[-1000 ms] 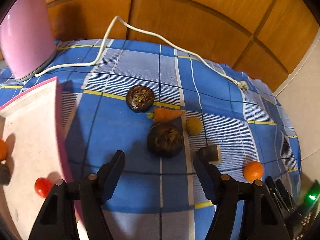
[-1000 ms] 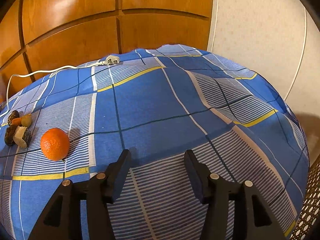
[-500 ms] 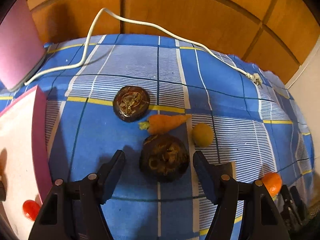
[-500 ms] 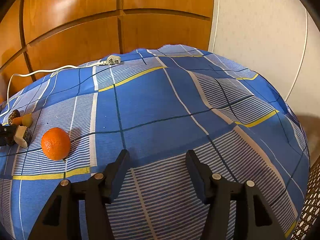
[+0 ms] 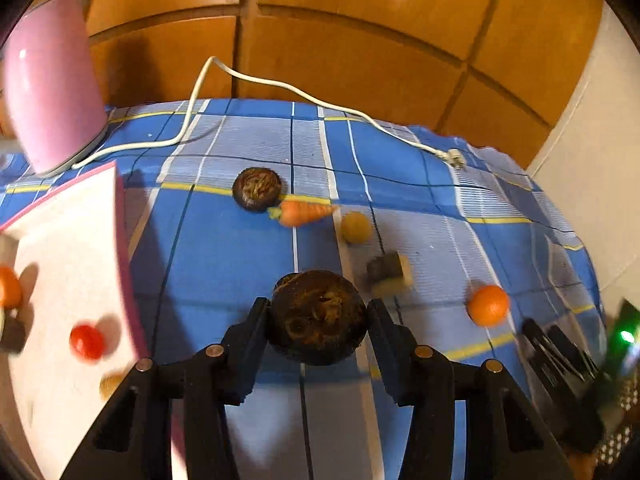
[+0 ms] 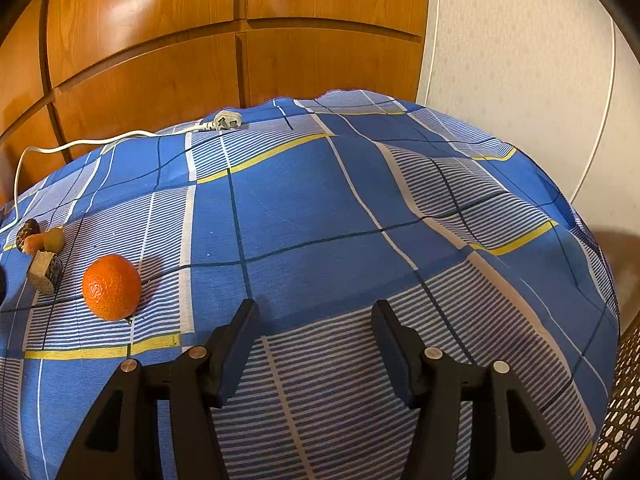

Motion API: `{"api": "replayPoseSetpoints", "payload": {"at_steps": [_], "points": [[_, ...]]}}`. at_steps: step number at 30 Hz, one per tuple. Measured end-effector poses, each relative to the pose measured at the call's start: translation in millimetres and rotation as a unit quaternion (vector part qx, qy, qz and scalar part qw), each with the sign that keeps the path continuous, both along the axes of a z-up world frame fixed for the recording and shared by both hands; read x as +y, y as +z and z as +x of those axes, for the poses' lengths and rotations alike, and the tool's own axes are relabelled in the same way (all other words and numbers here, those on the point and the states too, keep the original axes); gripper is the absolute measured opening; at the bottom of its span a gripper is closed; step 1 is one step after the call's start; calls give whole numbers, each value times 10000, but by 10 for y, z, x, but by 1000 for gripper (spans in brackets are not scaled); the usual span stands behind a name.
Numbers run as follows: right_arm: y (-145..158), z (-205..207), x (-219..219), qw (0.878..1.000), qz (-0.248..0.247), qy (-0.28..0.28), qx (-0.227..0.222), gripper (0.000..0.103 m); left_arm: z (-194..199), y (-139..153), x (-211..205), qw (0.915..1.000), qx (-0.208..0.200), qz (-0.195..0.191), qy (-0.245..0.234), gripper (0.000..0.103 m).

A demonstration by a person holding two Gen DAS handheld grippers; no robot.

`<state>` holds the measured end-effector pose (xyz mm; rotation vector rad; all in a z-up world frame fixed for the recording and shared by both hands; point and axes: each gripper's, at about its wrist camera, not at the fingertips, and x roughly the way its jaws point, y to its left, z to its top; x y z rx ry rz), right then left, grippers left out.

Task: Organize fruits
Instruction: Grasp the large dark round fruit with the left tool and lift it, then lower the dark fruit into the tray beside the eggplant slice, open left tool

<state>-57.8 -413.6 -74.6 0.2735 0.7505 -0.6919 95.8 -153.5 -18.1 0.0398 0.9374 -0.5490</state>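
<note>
Now the left gripper (image 5: pixel 318 312) has its jaws closing around a dark round fruit (image 5: pixel 318 316) above the blue cloth (image 5: pixel 224 248); the right gripper (image 6: pixel 314 322) hovers spread, empty.

Tray (image 5: pixel 72 248) contents blurred, cut off

Fruits spread across a blue checked cloth.
A large dark round fruit (image 5: pixel 318 316) is nearest; beyond lie a smaller dark one (image 5: pixel 257 189), a carrot (image 5: pixel 304 213), a yellowish ball (image 5: pixel 356 227) and an orange (image 5: pixel 488 305).
</note>
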Motion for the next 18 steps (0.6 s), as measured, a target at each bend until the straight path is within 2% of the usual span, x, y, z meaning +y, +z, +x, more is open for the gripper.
{"api": "replayPoseSetpoints", "payload": {"at_steps": [11, 14, 18], "points": [[-2, -1, 1, 10000, -5, -10, 5, 60, -668, 111, 580, 9995, -89, -293, 84, 50], [-2, -1, 1, 10000, -16, -8, 18, 60, -747, 140, 848, 9985, -90, -413, 350, 50], [-2, 7, 6, 10000, -47, -5, 52, 60, -706, 181, 1307, 9938, -126, -521, 973, 50]]}}
